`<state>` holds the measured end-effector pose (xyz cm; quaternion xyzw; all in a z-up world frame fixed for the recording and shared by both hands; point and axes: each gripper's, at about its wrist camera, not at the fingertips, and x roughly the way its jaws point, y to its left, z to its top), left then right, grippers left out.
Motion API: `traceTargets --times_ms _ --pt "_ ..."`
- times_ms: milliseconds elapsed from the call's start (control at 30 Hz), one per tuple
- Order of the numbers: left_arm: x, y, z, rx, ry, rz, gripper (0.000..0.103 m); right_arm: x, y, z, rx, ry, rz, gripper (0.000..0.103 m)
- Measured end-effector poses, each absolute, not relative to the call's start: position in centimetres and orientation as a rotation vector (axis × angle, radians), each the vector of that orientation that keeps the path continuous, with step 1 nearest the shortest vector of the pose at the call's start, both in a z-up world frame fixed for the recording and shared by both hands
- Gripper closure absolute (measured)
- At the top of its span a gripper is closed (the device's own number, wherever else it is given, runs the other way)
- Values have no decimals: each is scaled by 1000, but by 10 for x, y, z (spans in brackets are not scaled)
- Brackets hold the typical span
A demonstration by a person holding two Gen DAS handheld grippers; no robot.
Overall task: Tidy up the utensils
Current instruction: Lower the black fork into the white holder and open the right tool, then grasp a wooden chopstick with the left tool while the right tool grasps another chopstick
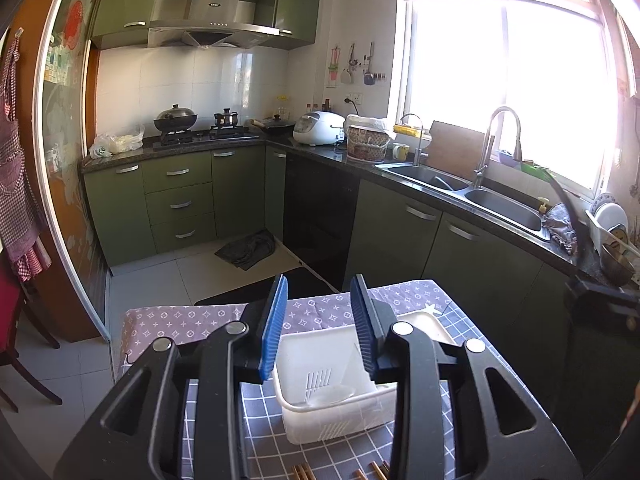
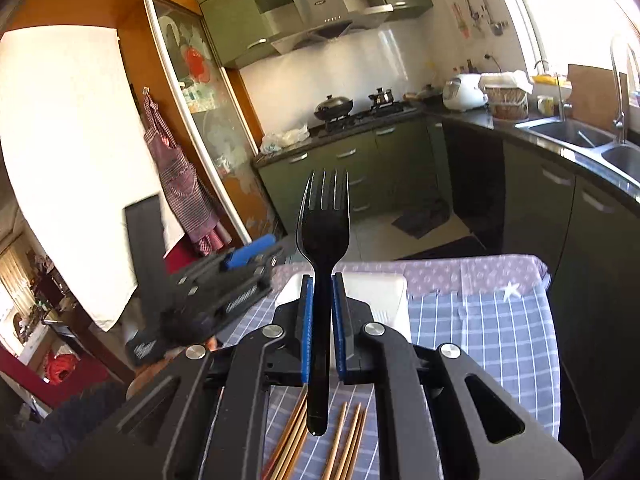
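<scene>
My right gripper (image 2: 321, 280) is shut on a black plastic fork (image 2: 323, 232), tines up and forward, held above the table. Several wooden chopsticks (image 2: 340, 440) lie on the checked cloth below it. A white slotted utensil basket (image 1: 320, 376) stands on the table; in the right wrist view its rim (image 2: 384, 288) shows just behind my fingers. My left gripper (image 1: 320, 284) is open and empty, hovering above the basket. It also shows in the right wrist view (image 2: 256, 254) at the left. Chopstick ends (image 1: 304, 472) show at the bottom of the left wrist view.
The small table has a grey checked cloth (image 1: 472, 328) over a purple patterned one (image 1: 192, 320). Green kitchen cabinets (image 1: 392, 236), a double sink (image 1: 492, 200) and a stove (image 1: 200, 134) stand beyond. A dark mat (image 1: 248, 250) lies on the floor.
</scene>
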<state>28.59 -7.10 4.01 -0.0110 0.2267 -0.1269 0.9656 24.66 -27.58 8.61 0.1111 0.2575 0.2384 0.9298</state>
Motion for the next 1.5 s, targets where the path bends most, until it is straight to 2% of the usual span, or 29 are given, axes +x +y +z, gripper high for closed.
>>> traceTargets --times_ms 200,467,767,833,900,1100,1300,1333,1433,1500 --pt "245 -61 49 9 454 -273 71 311 -250 103 153 388 341 93" --pt "229 -46 38 11 546 -276 71 369 -234 41 110 487 281 93" --pt "223 -45 15 19 642 -273 71 325 -243 11 73 519 289 92" --pt "218 -48 16 33 648 -271 71 317 -242 8 53 528 294 79" --pt "214 -50 19 46 658 -264 70 311 -243 9 44 527 286 73" --pt "202 -49 15 74 738 -236 69 270 -258 28 76 496 296 73" --pt "208 -56 -25 118 958 -212 69 224 -277 17 42 608 313 73" --pt "210 -58 -35 126 999 -207 69 219 -281 10 33 635 310 73" --pt "219 -61 -66 121 1119 -207 81 206 -293 -15 23 702 301 73" --pt "226 -62 -81 110 1179 -199 84 202 -300 -30 21 740 293 73"
